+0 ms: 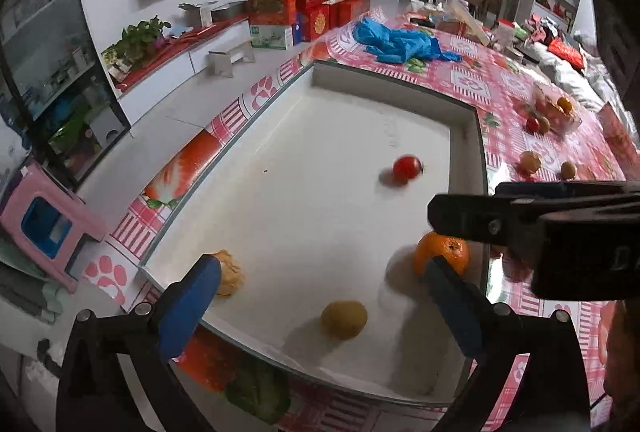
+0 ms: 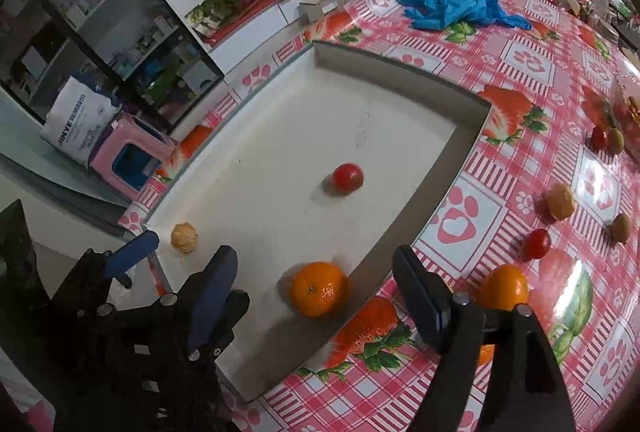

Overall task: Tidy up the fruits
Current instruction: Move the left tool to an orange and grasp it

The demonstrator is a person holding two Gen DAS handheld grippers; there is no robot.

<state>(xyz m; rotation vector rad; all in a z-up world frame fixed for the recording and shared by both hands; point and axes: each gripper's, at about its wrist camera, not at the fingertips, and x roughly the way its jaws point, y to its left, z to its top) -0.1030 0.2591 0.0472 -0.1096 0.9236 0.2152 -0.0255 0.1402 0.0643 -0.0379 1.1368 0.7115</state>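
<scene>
Lying in tray (image 2: 472, 119), orange (image 2: 318, 288) between open right jaws; untouched

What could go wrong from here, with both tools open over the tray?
1. The tomato looks motion-blurred on the tray's smooth floor; it may roll on and be hard to grasp.
2. The left tool and right tool crowd the same corner, near the orange and kiwi; they could collide.

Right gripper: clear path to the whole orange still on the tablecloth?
Probably yes. The right gripper is open and empty, and the orange lies just outside its right finger on bare cloth, nothing between; the tray wall is leftward.
</scene>
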